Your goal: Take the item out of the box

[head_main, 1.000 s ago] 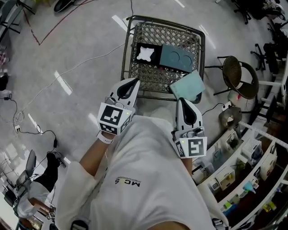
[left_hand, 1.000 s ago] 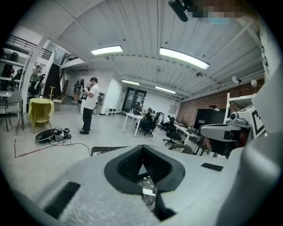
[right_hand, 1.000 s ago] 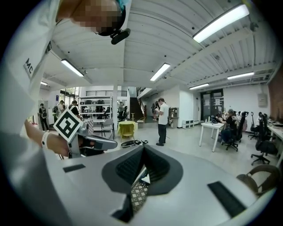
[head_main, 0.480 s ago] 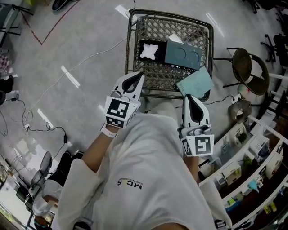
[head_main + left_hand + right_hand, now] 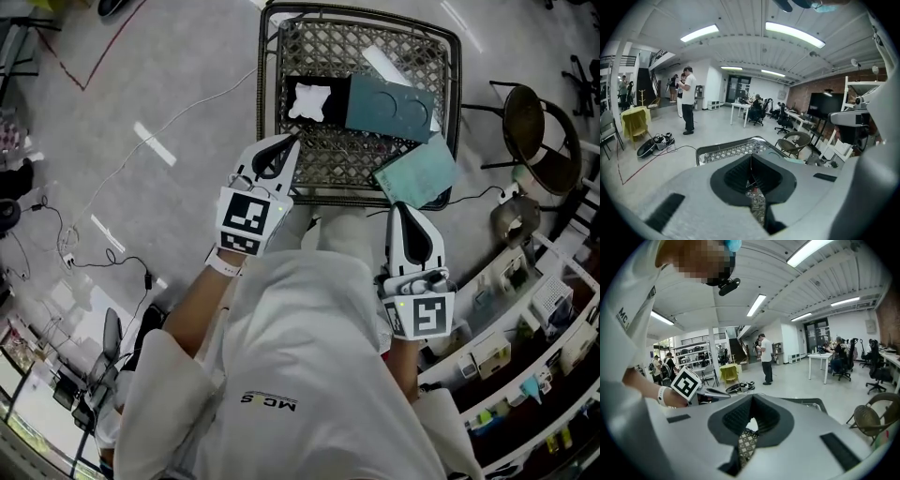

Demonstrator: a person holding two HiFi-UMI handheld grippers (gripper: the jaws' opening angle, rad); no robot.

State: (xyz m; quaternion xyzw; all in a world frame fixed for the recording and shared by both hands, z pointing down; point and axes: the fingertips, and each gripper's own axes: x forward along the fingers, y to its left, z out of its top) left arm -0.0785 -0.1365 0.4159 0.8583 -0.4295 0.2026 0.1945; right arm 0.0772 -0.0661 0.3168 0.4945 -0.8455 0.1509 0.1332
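In the head view a lattice-topped metal table (image 5: pixel 319 159) carries an open box. Its black half (image 5: pixel 292 116) holds a white crumpled item (image 5: pixel 309 98); beside that lies a teal half (image 5: pixel 389 105) with two round hollows. A teal lid (image 5: pixel 417 173) rests on the table's near right corner. My left gripper (image 5: pixel 289 142) is shut and empty, its tip over the table's front left edge, short of the box. The right gripper (image 5: pixel 401 208), also shut and empty, points at the table's front edge just below the lid. The left gripper view shows shut jaw tips (image 5: pixel 751 157) above the table (image 5: pixel 736 149).
A round dark chair (image 5: pixel 539 131) stands right of the table. Shelves with small goods (image 5: pixel 525 328) run along the lower right. Cables (image 5: pixel 94 234) trail over the grey floor at left. A person (image 5: pixel 687 101) stands far off in the left gripper view.
The table and box have come lower and nearer in the head view. Both grippers have moved forward toward the table's front edge, still shut.
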